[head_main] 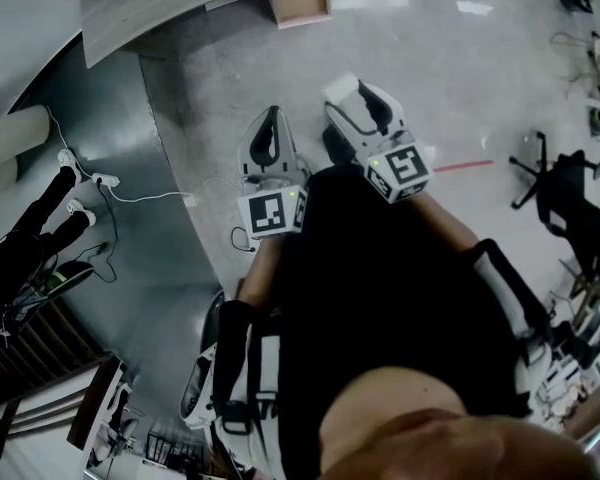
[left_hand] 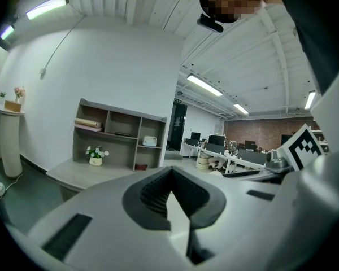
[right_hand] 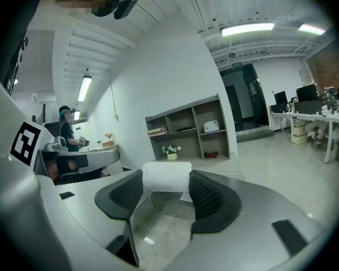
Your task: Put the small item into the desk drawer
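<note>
The pale polished floor [head_main: 430,78] is filling most of the head view, and the wood-grain counter [head_main: 180,3] is curving across the top edge. An open shelf unit [right_hand: 192,129] is standing against the white wall, showing in both gripper views. At the counter's end the desk drawer [head_main: 298,1] is sticking out open, well apart from both claws. A black office chair [head_main: 560,188] is sitting off to the right. The person is holding both claws out in front over the floor, side by side. The left claw [left_hand: 170,185] is carrying nothing, its dark pads sitting together. The right claw [right_hand: 166,187] is gripping the small item [right_hand: 166,175], a white roll-like piece lying crosswise between the ribbed pads, clamped at their tips.
</note>
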